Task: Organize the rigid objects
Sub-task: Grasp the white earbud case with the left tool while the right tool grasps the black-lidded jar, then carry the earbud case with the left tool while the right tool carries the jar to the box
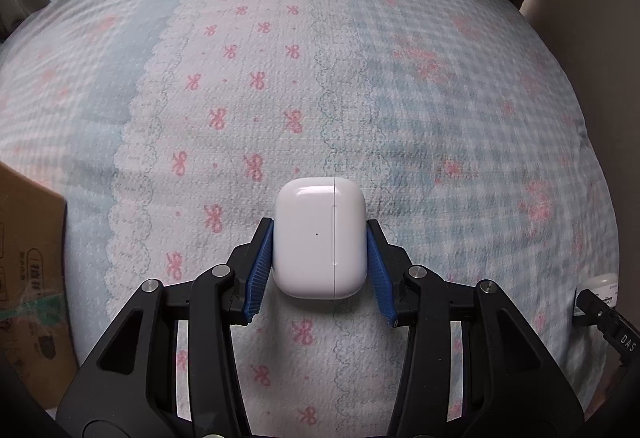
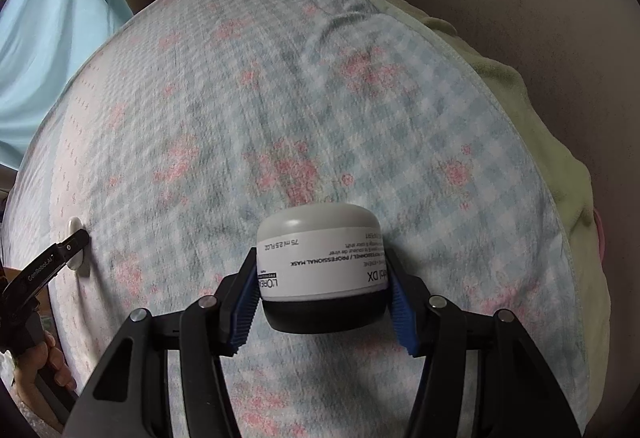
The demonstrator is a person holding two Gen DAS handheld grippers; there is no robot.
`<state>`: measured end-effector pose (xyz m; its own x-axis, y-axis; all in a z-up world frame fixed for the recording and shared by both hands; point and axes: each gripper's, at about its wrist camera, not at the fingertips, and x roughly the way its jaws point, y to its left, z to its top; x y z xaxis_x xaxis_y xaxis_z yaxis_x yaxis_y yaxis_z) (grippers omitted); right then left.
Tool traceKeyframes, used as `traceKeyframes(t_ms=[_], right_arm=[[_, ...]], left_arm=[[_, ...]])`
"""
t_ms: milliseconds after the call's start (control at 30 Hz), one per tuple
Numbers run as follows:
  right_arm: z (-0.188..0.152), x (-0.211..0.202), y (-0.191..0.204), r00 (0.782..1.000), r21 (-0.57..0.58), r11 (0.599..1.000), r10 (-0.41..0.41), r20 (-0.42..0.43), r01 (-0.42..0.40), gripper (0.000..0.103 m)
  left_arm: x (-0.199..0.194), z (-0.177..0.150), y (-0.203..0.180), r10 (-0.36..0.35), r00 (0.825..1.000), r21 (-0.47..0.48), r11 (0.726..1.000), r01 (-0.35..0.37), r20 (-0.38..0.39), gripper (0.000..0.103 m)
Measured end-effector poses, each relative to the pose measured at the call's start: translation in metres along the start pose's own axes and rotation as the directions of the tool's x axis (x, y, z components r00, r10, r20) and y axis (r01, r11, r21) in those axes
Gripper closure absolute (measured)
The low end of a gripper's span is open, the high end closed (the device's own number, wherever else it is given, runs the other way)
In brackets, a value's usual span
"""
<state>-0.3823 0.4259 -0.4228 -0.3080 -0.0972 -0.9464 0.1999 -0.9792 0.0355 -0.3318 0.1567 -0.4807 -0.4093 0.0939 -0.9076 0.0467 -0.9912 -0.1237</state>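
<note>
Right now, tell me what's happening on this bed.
A person is working two handheld grippers over a bedspread with pink bows and checks. The left gripper is clamped on a white earbud case. The right gripper is clamped on a small jar of hair mask, held upside down, dark lid toward the camera. A cardboard box sits at the left edge.

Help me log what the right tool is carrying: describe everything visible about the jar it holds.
The jar is small, round and squat, seemingly plastic, with a grey domed end, a white printed label around its body reading "professional mask" and "75 ml", and a black band at the near end. The print reads upside down in this view. The right tool clamps its sides between blue ribbed pads, above the checked bedcover.
</note>
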Motion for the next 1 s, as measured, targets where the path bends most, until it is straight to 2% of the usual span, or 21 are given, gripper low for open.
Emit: traceKeyframes(t_ms=[267, 433, 533, 800, 1000], right_arm=[[-0.013, -0.038, 0.007, 1.000, -0.018, 1.000, 0.009, 0.023, -0.009, 0.050], [-0.008, -0.067, 0.028, 0.999, -0.066, 0.998, 0.019, 0.050, -0.016, 0.050], [-0.012, -0.093, 0.047, 0.997, -0.094, 0.995, 0.043, 0.063, -0.037, 0.050], [-0.037, -0.153, 0.143, 0.987, -0.218, 0.967, 0.146, 0.059, -0.131, 0.050], [-0.059, -0.189, 0.228, 0.973, -0.269, 0.941, 0.226, 0.054, -0.204, 0.050]], left_arm=[[-0.050, -0.002, 0.013, -0.031, 0.999, -0.014, 0.999, 0.031, 0.038, 0.062], [-0.104, 0.004, 0.031, -0.056, 0.995, -0.018, 0.998, 0.057, 0.083, 0.062], [-0.138, 0.008, 0.046, -0.070, 0.994, -0.021, 0.997, 0.072, 0.078, 0.062], [-0.228, 0.006, 0.107, -0.118, 0.988, -0.012, 0.993, 0.120, 0.103, 0.062], [-0.278, -0.004, 0.174, -0.112, 0.986, -0.015, 0.993, 0.114, 0.121, 0.062]])
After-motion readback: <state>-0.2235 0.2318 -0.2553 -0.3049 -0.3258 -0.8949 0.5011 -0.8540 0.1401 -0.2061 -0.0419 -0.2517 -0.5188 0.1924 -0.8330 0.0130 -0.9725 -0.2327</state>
